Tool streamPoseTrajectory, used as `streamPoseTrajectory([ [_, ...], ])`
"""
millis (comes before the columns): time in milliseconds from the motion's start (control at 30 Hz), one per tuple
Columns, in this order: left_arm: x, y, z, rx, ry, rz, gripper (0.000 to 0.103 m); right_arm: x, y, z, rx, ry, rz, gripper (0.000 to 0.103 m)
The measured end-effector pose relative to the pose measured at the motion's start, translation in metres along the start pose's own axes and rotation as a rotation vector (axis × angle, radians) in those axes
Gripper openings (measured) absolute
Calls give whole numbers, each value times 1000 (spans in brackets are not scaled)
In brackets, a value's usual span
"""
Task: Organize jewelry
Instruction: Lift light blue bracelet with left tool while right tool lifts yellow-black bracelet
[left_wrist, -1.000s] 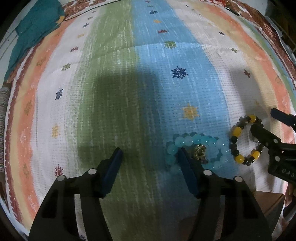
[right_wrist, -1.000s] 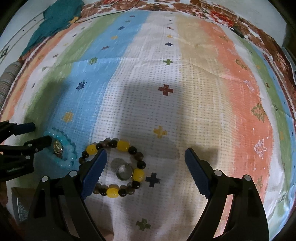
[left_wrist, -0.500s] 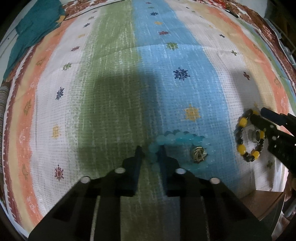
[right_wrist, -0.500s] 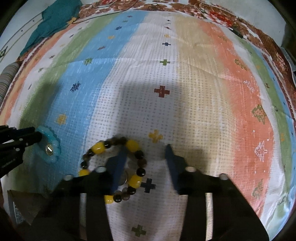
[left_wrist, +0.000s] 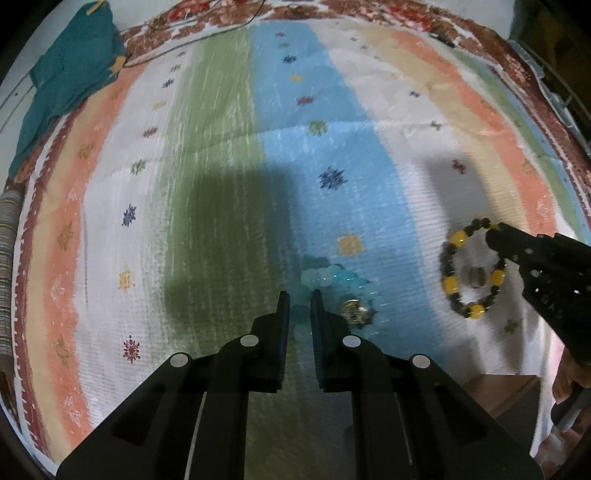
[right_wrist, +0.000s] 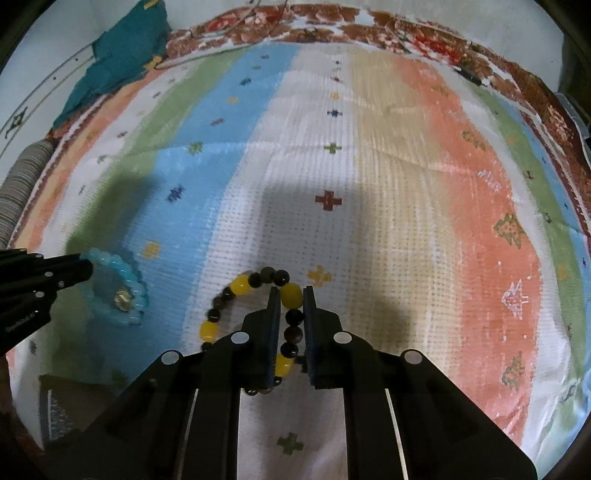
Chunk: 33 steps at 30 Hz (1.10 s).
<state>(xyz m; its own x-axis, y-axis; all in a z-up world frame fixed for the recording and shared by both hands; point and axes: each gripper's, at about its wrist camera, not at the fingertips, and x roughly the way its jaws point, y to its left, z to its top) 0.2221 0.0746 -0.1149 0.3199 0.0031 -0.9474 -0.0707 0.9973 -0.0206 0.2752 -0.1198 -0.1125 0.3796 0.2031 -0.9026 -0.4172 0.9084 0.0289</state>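
Aqua bead bracelet on the striped cloth, blue band, a gold ring inside its loop; left gripper pinched on its near-left beads. Yellow-and-dark bracelet (small ring inside, blurry) lies right of it; right gripper clamped onto its beads.

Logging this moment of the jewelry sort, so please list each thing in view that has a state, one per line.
Left claw: shut on the blue bracelet.
Right claw: shut on the yellow bracelet.
Blue bracelet: pinched at its edge.
Yellow bracelet: pinched on one side.
Gold ring: inside blue bracelet.
Silver ring: inside yellow bracelet.
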Motion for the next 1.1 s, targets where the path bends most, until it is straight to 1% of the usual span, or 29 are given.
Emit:
streamPoseTrajectory([
  [100,-9,-7,-2,10,-14,-42,11,-11,7,-2,-17,-15,-14,13],
  [167,-15,-11,-1,25,-35,-45,11,-20,11,-4,-19,-30,-6,13],
  [267,-22,-17,-1,35,-58,-69,11,-30,15,-6,-21,-55,1,13],
  [433,-35,-25,-3,16,-92,-65,11,-35,16,-9,-13,-67,5,13],
  [800,-50,-20,-5,-14,-153,-82,11,-53,15,-12,6,-118,0,13],
  [900,-56,-21,-6,-13,-175,-86,11,-58,12,-13,28,-121,12,13],
  [1100,-72,-26,-11,-13,-220,-97,11,-76,9,-11,40,-172,7,13],
])
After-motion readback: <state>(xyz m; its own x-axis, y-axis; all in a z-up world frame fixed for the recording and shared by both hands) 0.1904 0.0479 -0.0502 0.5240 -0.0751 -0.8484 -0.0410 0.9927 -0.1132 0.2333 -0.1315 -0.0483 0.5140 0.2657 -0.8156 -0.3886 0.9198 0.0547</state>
